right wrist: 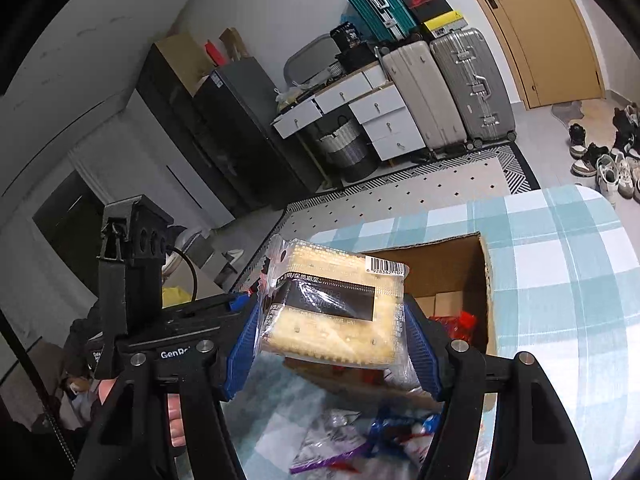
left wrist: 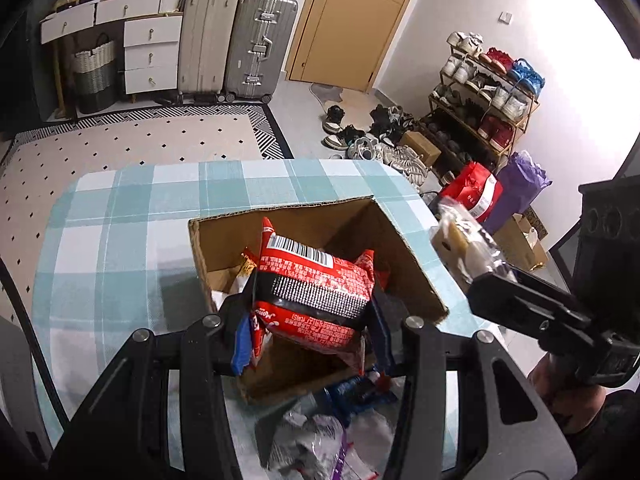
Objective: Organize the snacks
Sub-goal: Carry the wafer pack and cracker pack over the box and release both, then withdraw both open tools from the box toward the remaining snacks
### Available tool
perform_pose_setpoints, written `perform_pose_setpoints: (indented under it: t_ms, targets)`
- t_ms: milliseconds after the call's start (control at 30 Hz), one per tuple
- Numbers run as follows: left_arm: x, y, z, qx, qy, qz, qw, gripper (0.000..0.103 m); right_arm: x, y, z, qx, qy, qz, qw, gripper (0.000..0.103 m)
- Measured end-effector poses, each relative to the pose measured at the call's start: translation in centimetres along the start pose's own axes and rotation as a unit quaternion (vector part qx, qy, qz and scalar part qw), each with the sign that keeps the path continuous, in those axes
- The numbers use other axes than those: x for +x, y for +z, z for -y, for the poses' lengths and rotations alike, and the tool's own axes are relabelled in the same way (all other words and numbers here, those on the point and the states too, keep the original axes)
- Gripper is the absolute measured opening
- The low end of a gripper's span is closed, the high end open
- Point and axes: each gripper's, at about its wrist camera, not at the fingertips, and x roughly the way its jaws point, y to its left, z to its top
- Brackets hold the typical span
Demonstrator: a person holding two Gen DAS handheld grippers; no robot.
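Note:
My left gripper (left wrist: 308, 320) is shut on a red and black snack packet (left wrist: 316, 292) and holds it over the open cardboard box (left wrist: 400, 248) on the checked tablecloth. Other snack packs lie inside the box (right wrist: 456, 324). My right gripper (right wrist: 336, 340) is shut on a clear pack of pale yellow crackers (right wrist: 336, 312), held above the box's near edge (right wrist: 486, 280). In the left wrist view the right gripper (left wrist: 476, 280) with the cracker pack (left wrist: 460, 240) is to the right of the box.
Loose snack wrappers, blue, purple and clear, lie on the table (left wrist: 100, 240) in front of the box (left wrist: 320, 436) (right wrist: 360, 436). Beyond the table are a rug, suitcases (left wrist: 236, 44), drawers, a shoe rack (left wrist: 484, 92) and shoes on the floor.

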Motion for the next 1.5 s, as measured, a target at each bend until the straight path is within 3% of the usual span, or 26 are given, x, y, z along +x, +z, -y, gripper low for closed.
perform_pose_setpoints:
  t_ms: [400, 467, 533, 600, 700, 967, 1500]
  targets:
    - [6.7, 0.4, -1.3, 0.000, -0.001, -0.029, 0.9996, 0.044, 4.8, 1.3, 4.0, 0.013, -0.014, -0.028, 0.999, 0.068]
    - [7.3, 0.4, -1.5, 0.001, 0.000, -0.029, 0.9996, 0.044, 5.3, 1.2, 4.4, 0.010, -0.027, -0.029, 0.999, 0.073]
    - [8.2, 0.5, -1.6, 0.006, 0.014, -0.039, 0.9991, 0.066, 5.7, 1.1, 4.9, 0.013, -0.040, -0.033, 0.999, 0.079]
    - [8.5, 0.3, -1.3, 0.021, 0.037, -0.040, 0.9983, 0.069, 5.8, 1.0, 5.4, 0.015, -0.048, -0.033, 0.998, 0.079]
    - [8.0, 0.0, -1.1, 0.027, 0.033, -0.035, 0.9985, 0.080, 5.2, 0.8, 5.5, 0.009, -0.051, -0.029, 0.998, 0.080]
    - [5.0, -0.9, -0.1, 0.029, 0.051, -0.013, 0.9982, 0.080, 2.4, 0.7, 4.0, -0.007, -0.053, -0.010, 0.999, 0.080]
    - [-5.4, -4.9, 3.5, 0.035, 0.092, 0.049, 0.9939, 0.086, -4.1, -1.7, -2.3, -0.057, -0.056, 0.029, 0.996, 0.083]
